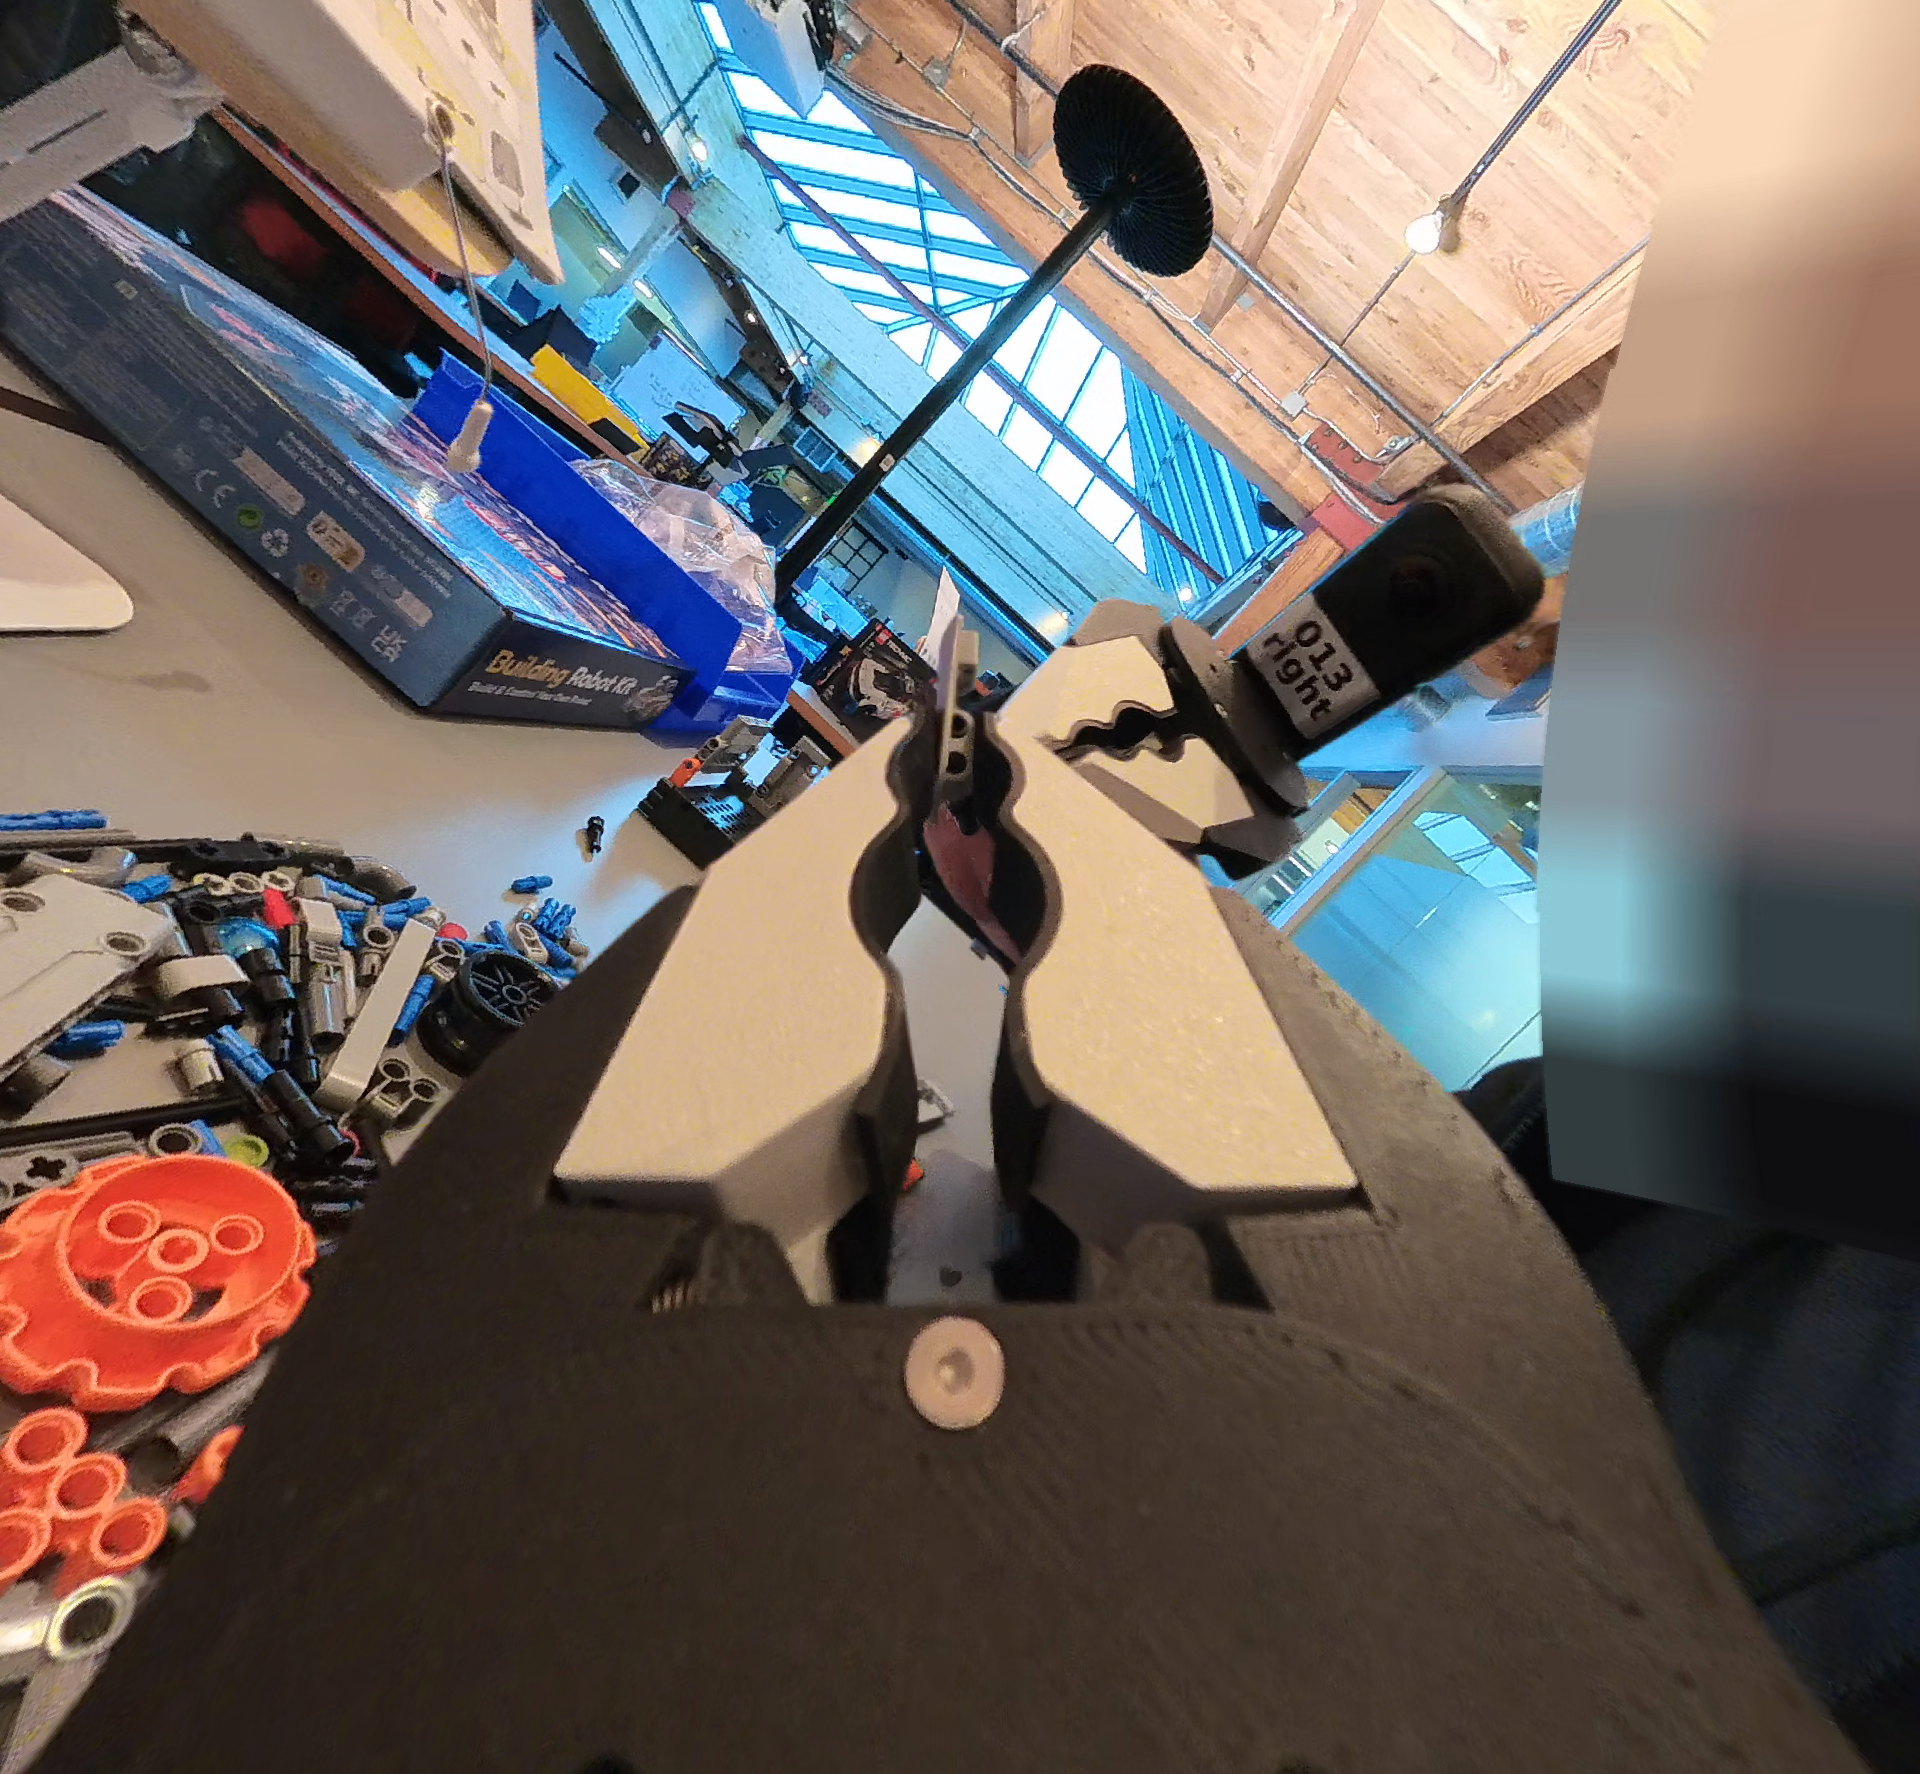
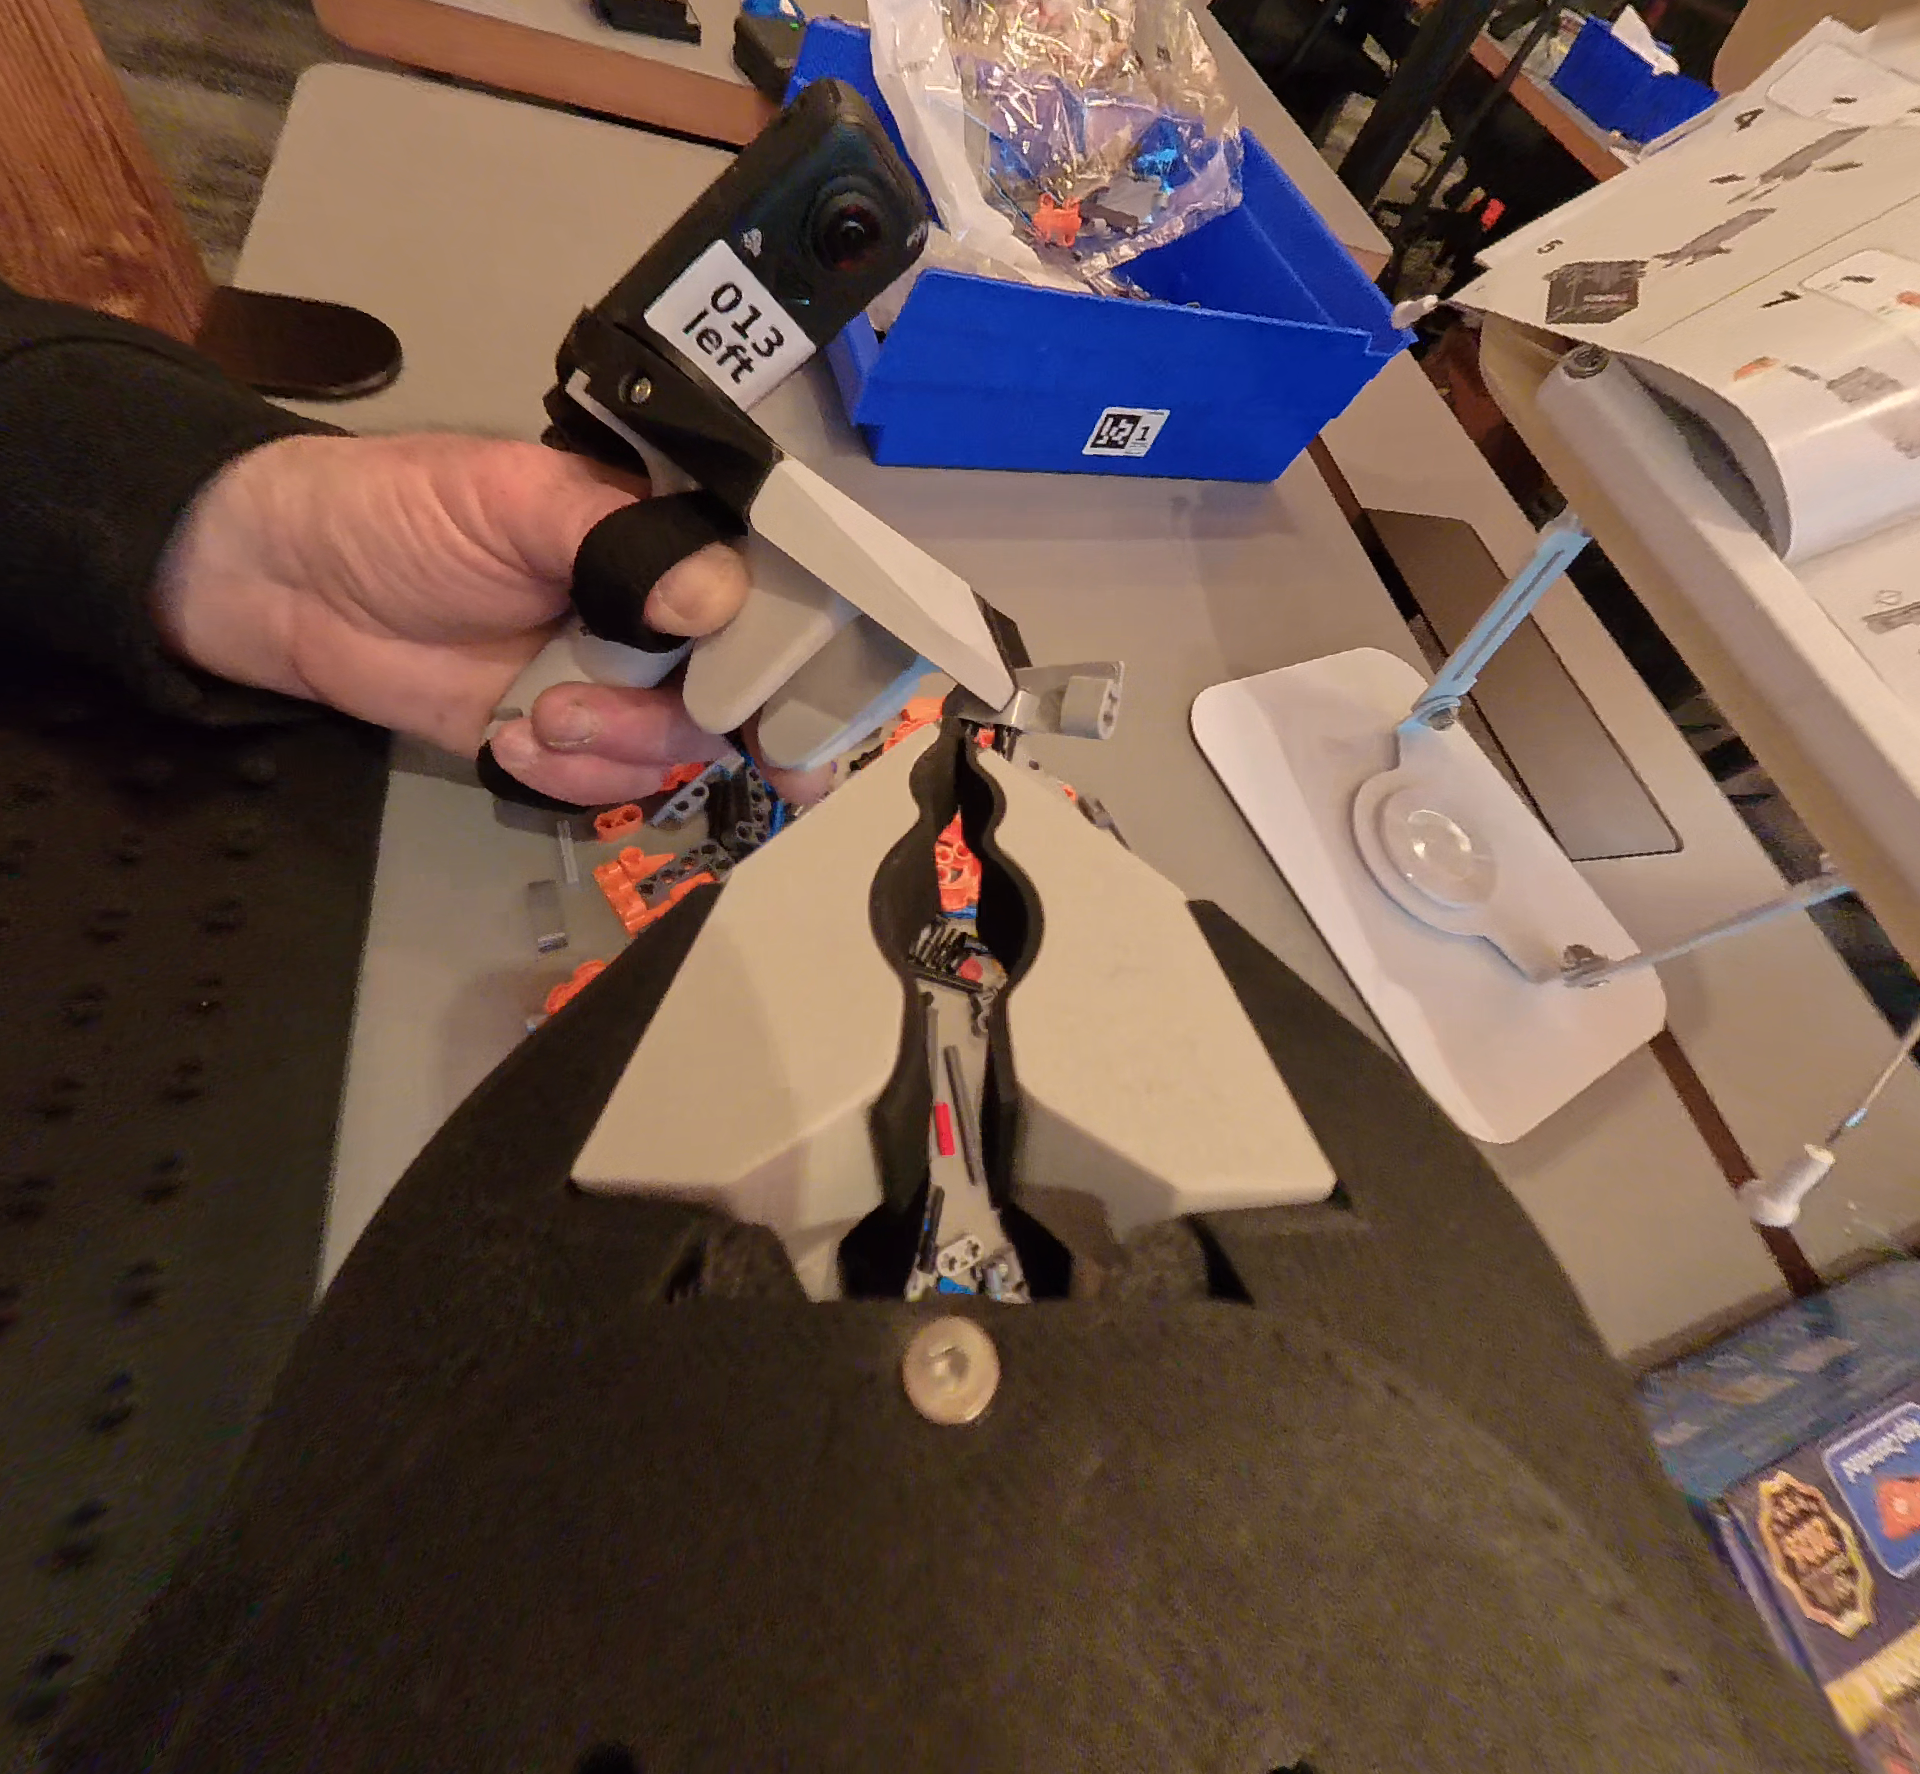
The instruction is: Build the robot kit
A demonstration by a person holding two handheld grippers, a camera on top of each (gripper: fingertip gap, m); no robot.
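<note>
My left gripper (image 1: 951, 750) is shut on a small grey building piece (image 1: 956, 732) and holds it up in the air, tilted toward the ceiling. In the right wrist view a hand (image 2: 395, 581) holds this left gripper (image 2: 997, 680), with the grey piece (image 2: 1075, 696) sticking out to the right of its tips. My right gripper (image 2: 961, 753) is shut, and its tips touch the underside of the grey piece. Something small and dark sits at those tips; I cannot tell if it is pinched. The right gripper (image 1: 1034, 701) also shows just beyond the left one.
A pile of loose grey, black and blue parts (image 1: 260, 976) and an orange gear (image 1: 156, 1277) lie on the grey table (image 2: 468, 197). A blue bin (image 2: 1091, 363) with plastic bags, a kit box (image 1: 312, 498) and a booklet on a white stand (image 2: 1351, 1018) are nearby. Both grippers' tips are close together, under 4 cm apart.
</note>
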